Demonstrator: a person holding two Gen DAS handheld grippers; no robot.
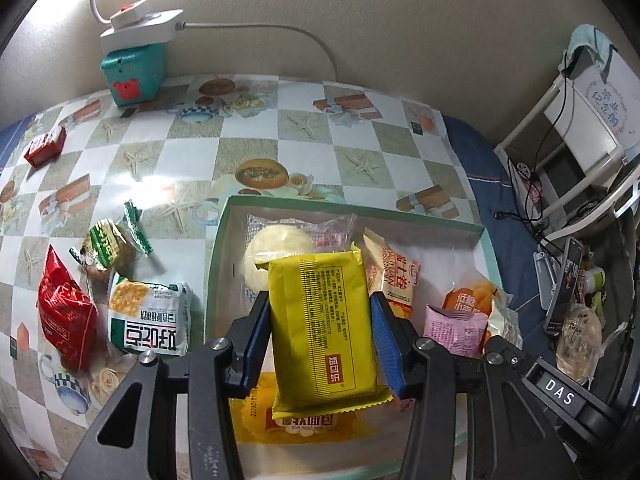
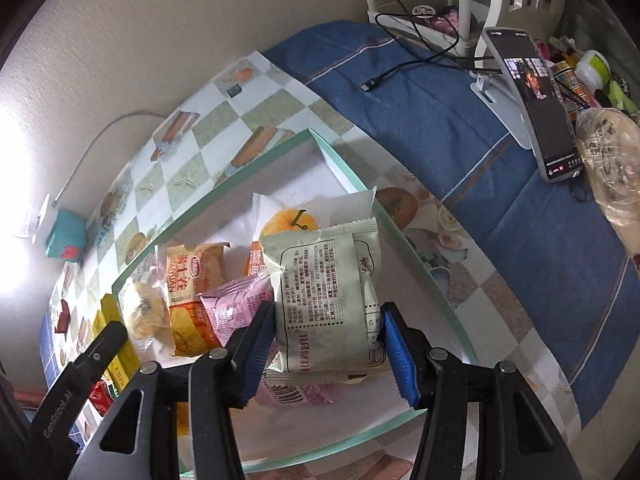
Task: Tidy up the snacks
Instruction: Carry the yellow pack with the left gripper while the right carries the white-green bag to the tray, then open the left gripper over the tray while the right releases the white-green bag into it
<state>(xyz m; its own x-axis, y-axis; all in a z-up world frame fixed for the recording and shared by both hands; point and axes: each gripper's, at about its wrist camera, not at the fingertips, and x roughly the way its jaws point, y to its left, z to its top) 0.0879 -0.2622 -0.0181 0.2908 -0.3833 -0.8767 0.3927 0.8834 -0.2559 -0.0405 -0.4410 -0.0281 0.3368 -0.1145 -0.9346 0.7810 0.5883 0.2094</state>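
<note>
My left gripper [image 1: 320,298] is shut on a yellow snack packet [image 1: 324,320], which hangs upright over the pale green box [image 1: 348,210]. Inside the box lie a round white bun packet [image 1: 276,244], an orange-and-cream packet [image 1: 394,276], a pink packet [image 1: 456,330] and another yellow packet [image 1: 304,424]. My right gripper [image 2: 328,308] is shut on a pale grey packet [image 2: 328,296], held above the same box [image 2: 248,168]. Below it lie a pink packet [image 2: 236,308] and an orange-and-cream packet [image 2: 192,280].
Loose on the checked tablecloth left of the box are a red packet [image 1: 66,312], a white-and-green cracker packet [image 1: 150,316], a green-wrapped snack [image 1: 110,246] and a small red box [image 1: 46,146]. A teal box [image 1: 134,74] stands by the wall. A phone on a stand [image 2: 536,100] rests on blue cloth.
</note>
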